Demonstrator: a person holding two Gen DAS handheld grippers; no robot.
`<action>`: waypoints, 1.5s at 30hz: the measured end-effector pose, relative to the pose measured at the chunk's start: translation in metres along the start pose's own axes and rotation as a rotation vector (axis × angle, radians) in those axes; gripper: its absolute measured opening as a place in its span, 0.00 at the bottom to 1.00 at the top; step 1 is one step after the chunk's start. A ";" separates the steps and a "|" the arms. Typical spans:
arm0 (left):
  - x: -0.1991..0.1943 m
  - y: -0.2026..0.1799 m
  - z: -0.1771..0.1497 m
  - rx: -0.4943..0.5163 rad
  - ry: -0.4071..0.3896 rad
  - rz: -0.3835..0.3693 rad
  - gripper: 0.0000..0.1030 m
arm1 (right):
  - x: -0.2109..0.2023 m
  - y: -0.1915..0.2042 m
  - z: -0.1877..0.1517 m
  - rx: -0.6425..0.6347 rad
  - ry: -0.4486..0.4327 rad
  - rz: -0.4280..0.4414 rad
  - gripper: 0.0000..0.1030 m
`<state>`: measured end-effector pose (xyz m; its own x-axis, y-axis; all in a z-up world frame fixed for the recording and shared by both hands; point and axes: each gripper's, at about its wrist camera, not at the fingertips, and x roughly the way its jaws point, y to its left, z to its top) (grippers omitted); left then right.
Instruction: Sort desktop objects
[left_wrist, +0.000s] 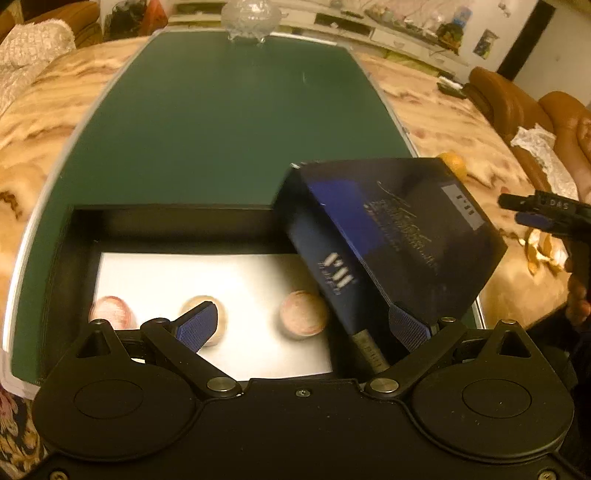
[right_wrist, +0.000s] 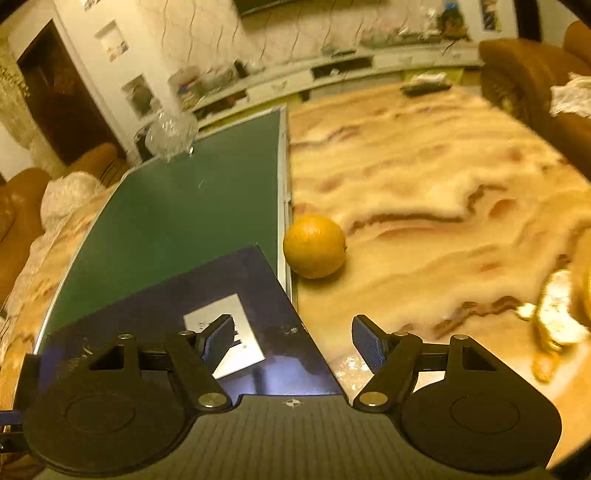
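My left tongs (left_wrist: 303, 326) are wide apart, holding nothing. The box lid (left_wrist: 399, 236) leans tilted on the black box (left_wrist: 170, 218), its long side pointing away and right. My right tongs (right_wrist: 293, 341) are apart too, empty.

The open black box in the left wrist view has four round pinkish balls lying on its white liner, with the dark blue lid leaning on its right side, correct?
Not four: the left wrist view shows three round pinkish balls on the white liner of the open black box. The dark blue lid does lean on its right side.

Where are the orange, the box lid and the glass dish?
orange (right_wrist: 314, 246), right wrist view, middle of the peel.
box lid (left_wrist: 402, 236), left wrist view, dark printed top face.
glass dish (left_wrist: 251, 16), left wrist view, clear body at the mat's far edge.
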<state>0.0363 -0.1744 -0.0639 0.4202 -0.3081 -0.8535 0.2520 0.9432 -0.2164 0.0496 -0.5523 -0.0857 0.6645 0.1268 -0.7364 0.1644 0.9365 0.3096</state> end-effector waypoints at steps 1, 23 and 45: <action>0.005 -0.004 0.001 -0.010 0.002 -0.005 1.00 | 0.008 -0.003 0.001 -0.006 0.015 0.010 0.72; 0.027 0.006 0.005 -0.196 0.024 -0.114 0.94 | 0.047 0.004 -0.018 0.004 0.083 0.298 0.67; -0.078 0.083 0.029 -0.025 -0.093 -0.082 0.96 | -0.045 0.139 -0.069 0.161 0.026 0.202 0.68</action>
<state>0.0493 -0.0752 -0.0014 0.4783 -0.3933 -0.7852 0.2674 0.9169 -0.2963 -0.0075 -0.4048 -0.0508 0.6771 0.3167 -0.6643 0.1450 0.8275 0.5423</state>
